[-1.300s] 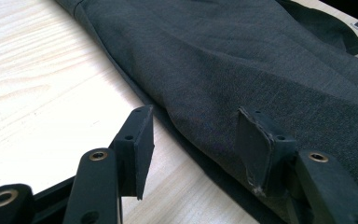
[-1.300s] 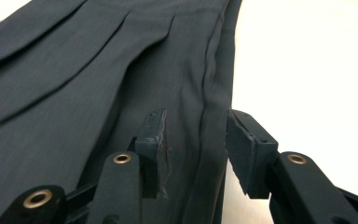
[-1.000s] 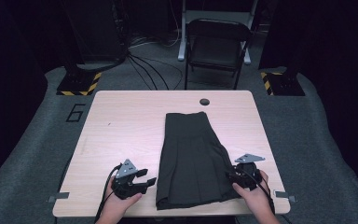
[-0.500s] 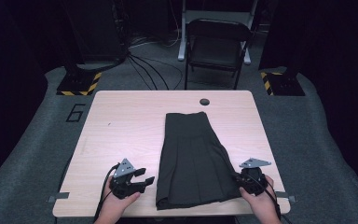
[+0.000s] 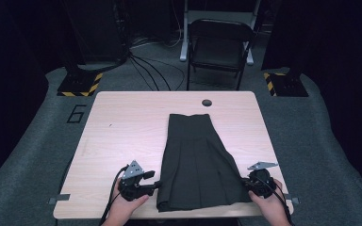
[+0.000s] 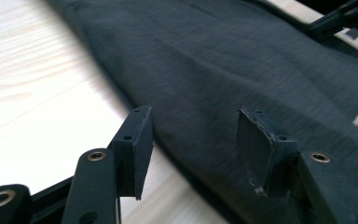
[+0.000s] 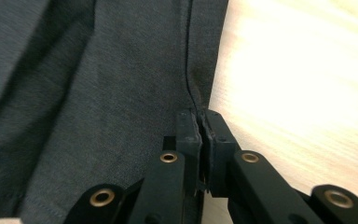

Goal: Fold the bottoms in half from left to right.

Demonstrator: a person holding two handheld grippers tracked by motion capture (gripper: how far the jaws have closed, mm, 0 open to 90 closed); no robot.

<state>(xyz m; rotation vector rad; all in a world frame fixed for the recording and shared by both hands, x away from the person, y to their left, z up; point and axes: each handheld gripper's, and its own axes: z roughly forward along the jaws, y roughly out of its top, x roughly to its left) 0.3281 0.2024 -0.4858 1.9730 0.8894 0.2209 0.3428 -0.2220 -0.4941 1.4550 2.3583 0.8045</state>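
1. Your dark pleated skirt lies flat on the light wooden table, waistband toward the far edge and hem toward you, slightly right of the table's middle.
2. Your right gripper sits at the skirt's near right corner, close to the table's near edge. Your hand wraps it from behind.
3. In the right gripper view, its jaws have just been closing and now stand together, pads pressed face to face on the skirt's side edge. A thin fold of cloth runs into the seam between the pads, right where fabric meets bare wood.
4. Your left gripper rests on the table at the skirt's near left corner, its tips pointing toward the cloth and just at its edge.
5. In the left gripper view, the fingers are well apart. One pad stands over bare wood, the other over the skirt, so the skirt's side edge runs through the gap.
6. Neither left pad presses on the fabric; whether their lower tips brush the cloth, you cannot tell from these views.
7. Behind the table stands a folding chair on grey carpet, well clear of your work, and a small round dark hole sits in the tabletop just beyond the waistband.
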